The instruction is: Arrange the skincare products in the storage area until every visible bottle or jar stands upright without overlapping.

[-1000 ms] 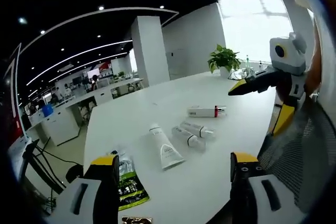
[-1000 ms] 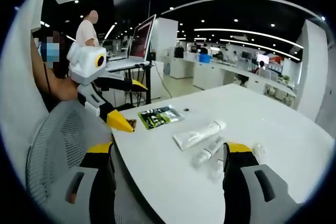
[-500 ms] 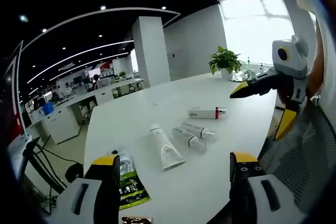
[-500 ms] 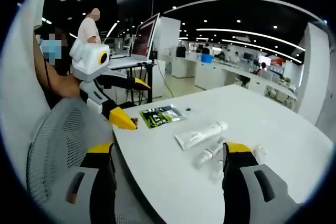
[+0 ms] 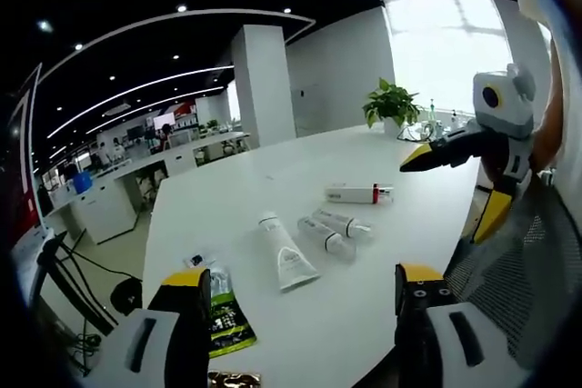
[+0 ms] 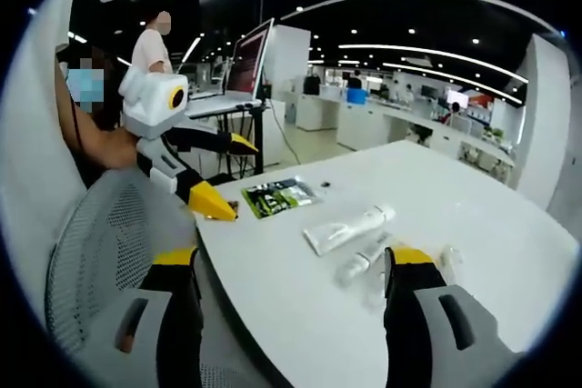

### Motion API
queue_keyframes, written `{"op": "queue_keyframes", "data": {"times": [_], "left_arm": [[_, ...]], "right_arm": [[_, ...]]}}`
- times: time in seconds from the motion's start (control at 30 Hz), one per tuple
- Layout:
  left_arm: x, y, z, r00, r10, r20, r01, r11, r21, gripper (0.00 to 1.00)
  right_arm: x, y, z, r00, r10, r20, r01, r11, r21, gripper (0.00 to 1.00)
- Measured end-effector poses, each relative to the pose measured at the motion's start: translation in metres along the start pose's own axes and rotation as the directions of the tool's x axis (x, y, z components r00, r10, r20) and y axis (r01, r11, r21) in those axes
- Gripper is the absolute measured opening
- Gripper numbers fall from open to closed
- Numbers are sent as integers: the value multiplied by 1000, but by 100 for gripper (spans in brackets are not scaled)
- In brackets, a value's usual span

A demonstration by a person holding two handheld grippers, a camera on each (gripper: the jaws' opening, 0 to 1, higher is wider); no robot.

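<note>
White tubes (image 5: 314, 238) flat on table (image 5: 236, 197); left tongs (image 5: 300, 306), right tongs (image 6: 296, 283) both wide, hovering

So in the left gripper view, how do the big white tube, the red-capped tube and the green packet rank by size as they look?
1. Big white tube, longest.
2. Green packet, partly hidden behind the jaw and nearer the camera, so unsure.
3. Red-capped tube, smallest, though it lies farther away.
</note>
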State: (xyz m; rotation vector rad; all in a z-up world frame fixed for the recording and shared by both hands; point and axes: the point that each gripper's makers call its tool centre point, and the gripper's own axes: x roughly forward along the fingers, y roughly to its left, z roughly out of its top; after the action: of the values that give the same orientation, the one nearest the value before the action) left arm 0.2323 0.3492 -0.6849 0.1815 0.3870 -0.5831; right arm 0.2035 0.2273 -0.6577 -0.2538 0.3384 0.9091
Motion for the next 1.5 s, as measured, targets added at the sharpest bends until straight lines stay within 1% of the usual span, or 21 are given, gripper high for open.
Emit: {"op": "queue_keyframes", "data": {"times": [0.13,0.23,0.37,0.43,0.67,0.73,0.77,0.87,0.93,0.97,1.03,1.1,1.13,1.17,1.2,1.27,1.3,1.33,1.43,1.47,1.5], "left_arm": [[0,3,1,1000,8,9,-8,1000,-5,84],[-1,7,-2,1000,23,-4,-23,1000,-19,83],[0,5,-4,1000,19,-16,-19,1000,-19,82],[0,3,-2,1000,10,-10,-10,1000,-18,82],[-1,1,3,1000,1,13,-1,1000,-25,86],[-1,2,3,1000,6,11,-6,1000,-25,86],[-2,2,3,1000,7,15,-7,999,-38,86],[-2,5,5,999,22,25,-21,999,-41,85],[0,8,1,999,37,-1,-37,997,-61,85],[0,11,-2,999,46,-18,-48,996,-72,85],[-1,11,-1,999,48,-12,-49,997,-68,84],[-2,10,0,999,52,-6,-52,998,-44,84],[-2,10,-1,998,59,-11,-59,998,-30,83],[-2,11,-2,998,66,-17,-67,998,-21,83],[-3,15,-3,996,80,-25,-81,996,-25,82],[-4,18,-3,995,94,-21,-95,995,-41,82],[-4,18,-2,996,90,-19,-91,995,-43,82],[-3,15,-3,997,76,-22,-77,996,-39,82],[-1,6,-7,998,46,-43,-47,999,-3,82],[-1,5,-7,998,44,-43,-44,999,0,82],[0,5,-7,998,44,-46,-45,999,-2,82]], "right_arm": [[1,2,0,1000,5,-4,-5,1000,-2,80],[1,4,1,1000,13,1,-13,1000,2,80],[2,8,0,1000,29,-5,-29,1000,2,80],[1,8,3,999,31,9,-31,999,6,80],[-1,-1,3,1000,12,7,-12,999,37,81],[-4,-19,17,997,-34,71,32,999,28,79],[-8,-32,24,993,-78,92,77,997,17,78],[-10,-51,36,993,-91,77,92,996,-9,75],[-5,-63,50,995,-66,76,69,997,-44,73],[0,-73,58,995,-64,73,68,996,-59,71],[8,-86,71,997,-54,62,58,996,-68,69],[21,-105,86,998,-52,25,53,998,-38,68],[27,-112,96,998,-50,28,51,998,-45,68],[34,-124,108,997,-71,20,72,992,-107,67],[40,-128,117,997,-66,28,69,989,-130,66],[53,-133,133,999,-46,16,48,991,-128,61],[57,-135,140,999,-31,23,34,989,-146,56],[64,-134,148,1000,1,21,2,988,-157,55],[78,-122,162,994,104,26,-100,987,-127,59],[81,-115,161,989,149,13,-148,986,-83,60],[84,-114,158,986,166,-25,-167,982,-90,61]]}}
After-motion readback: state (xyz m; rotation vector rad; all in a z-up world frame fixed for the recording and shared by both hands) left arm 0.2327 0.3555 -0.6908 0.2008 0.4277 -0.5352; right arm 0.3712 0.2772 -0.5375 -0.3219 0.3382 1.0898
